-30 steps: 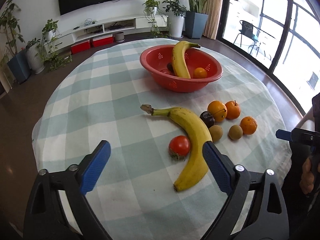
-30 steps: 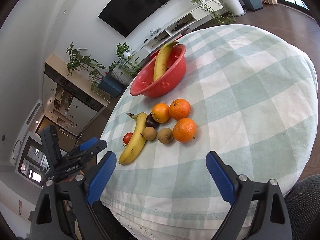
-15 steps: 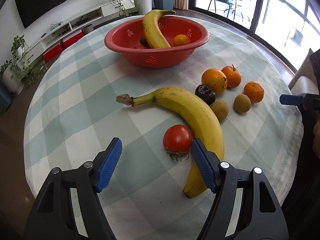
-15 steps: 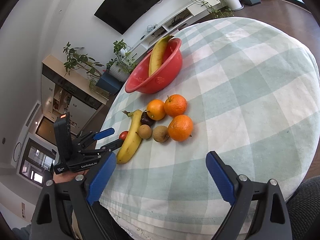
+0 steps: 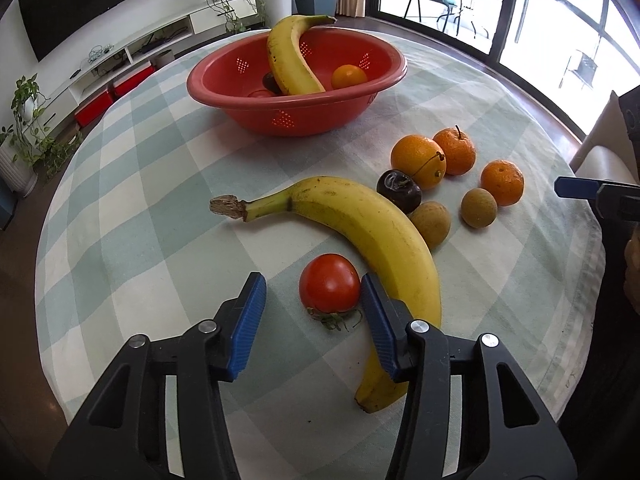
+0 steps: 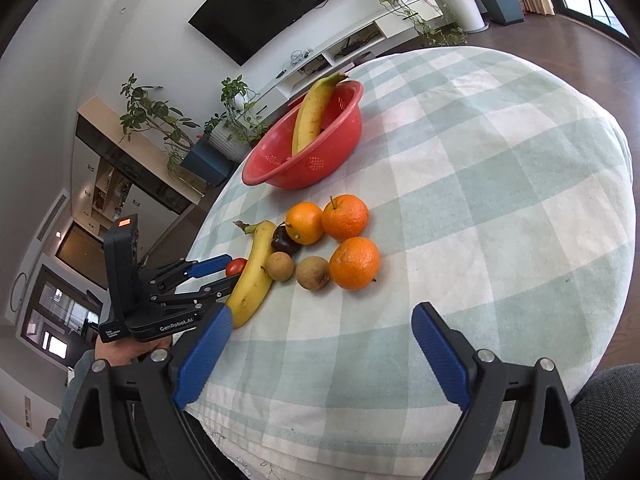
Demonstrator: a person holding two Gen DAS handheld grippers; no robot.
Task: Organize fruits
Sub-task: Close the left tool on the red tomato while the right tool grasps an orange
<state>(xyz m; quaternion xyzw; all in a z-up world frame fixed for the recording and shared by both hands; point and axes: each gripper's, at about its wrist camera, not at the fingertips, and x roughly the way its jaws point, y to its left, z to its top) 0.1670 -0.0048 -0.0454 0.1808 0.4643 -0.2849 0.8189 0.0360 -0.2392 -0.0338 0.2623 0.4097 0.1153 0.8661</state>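
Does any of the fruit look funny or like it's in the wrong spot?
A little. The banana in the red bowl is too long for it: that bowl banana leans with its tip poking over the rim. Near the loose banana, the dark round fruit looks wrinkly. Nothing is spilled or squashed.

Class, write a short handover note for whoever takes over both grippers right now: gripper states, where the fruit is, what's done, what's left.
Left gripper: jaws closing around the tomato, not yet gripping.
Right gripper: open, empty.
Red bowl: holds a banana, an orange and two partly hidden fruits.
On the cloth: second banana, three oranges, dark fruit, two brown fruits.
Left: move all these to the bowl.
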